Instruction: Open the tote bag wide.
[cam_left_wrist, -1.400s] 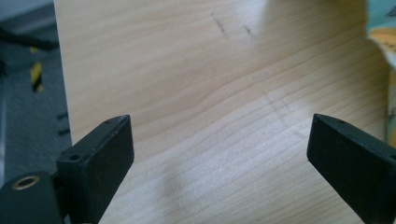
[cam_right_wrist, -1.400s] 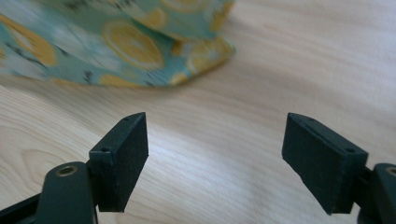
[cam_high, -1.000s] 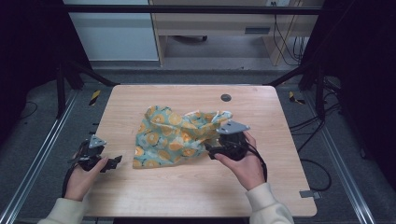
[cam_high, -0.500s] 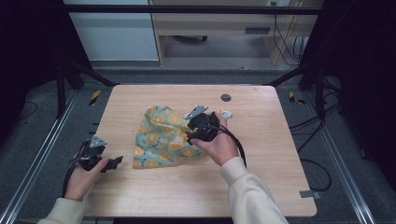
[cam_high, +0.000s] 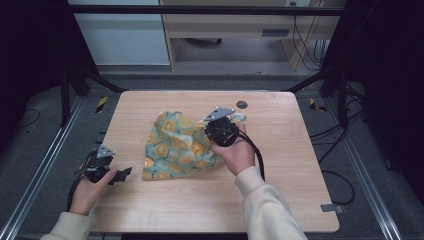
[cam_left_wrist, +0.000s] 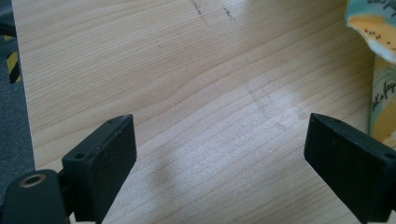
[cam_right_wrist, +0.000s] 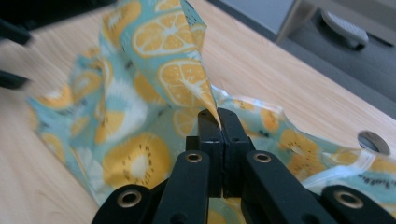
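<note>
Near the middle of the pale wooden tabletop, the crumpled teal cloth printed with orange slices looks light, limp and easily dragged, best pinched at an edge, as the right hand-held gripper clenches one fold while the left hand-held gripper gapes empty.

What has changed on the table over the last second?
The right gripper, shut on an edge of the fruit-print cloth, has swung from the cloth's right edge leftward over it, folding that part inward so the cloth looks narrower. The left gripper has stayed open near the table's left edge, beside the cloth but not touching it.
</note>
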